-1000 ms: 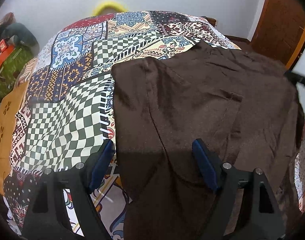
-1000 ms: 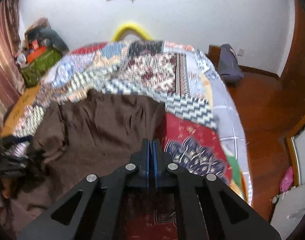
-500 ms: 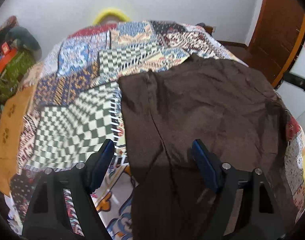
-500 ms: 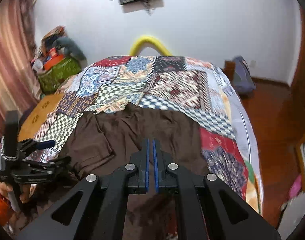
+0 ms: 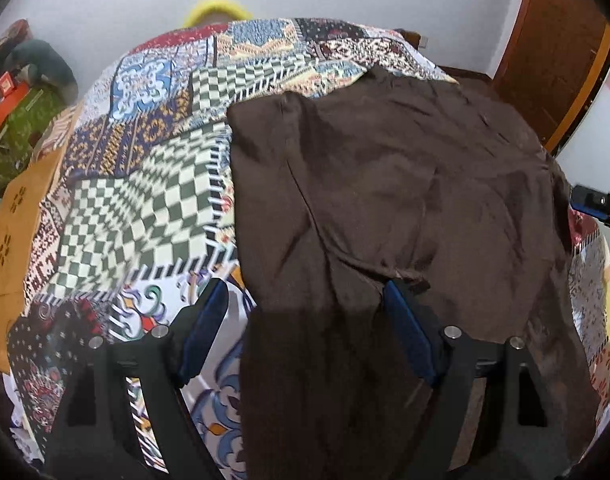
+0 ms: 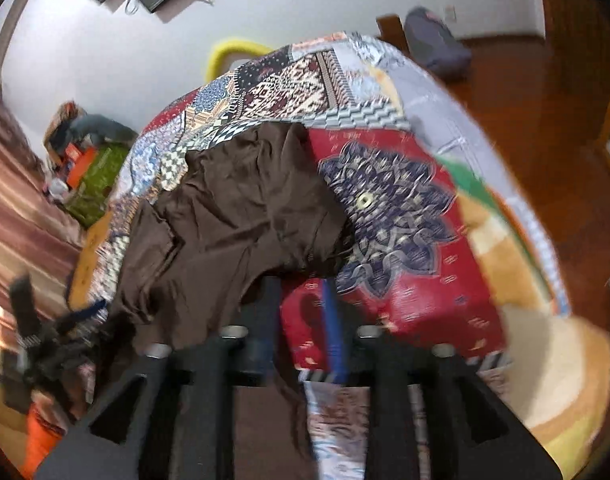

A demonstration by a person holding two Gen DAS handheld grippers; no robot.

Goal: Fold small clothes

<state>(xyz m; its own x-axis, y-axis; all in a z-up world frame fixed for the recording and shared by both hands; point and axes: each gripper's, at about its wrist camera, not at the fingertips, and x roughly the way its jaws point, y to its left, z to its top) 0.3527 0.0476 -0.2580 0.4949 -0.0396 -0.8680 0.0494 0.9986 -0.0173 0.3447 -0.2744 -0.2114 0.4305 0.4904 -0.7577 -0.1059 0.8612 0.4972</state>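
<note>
Brown garment [image 5: 385,184] spreads over the quilt [image 5: 145,200], beneath both hand-held grippers, left [image 5: 305,320] and right [image 6: 301,320], each released.

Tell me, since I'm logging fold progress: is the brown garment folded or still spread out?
Mostly spread: the brown garment lies open across the patchwork bedspread, wrinkled, with no neat fold visible.

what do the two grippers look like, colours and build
Both match: the left gripper and right gripper have matte black angular frames with triangular cut-outs, round silver bolt heads, and dark blue pads lining the fingers. No cables or markings show.
</note>
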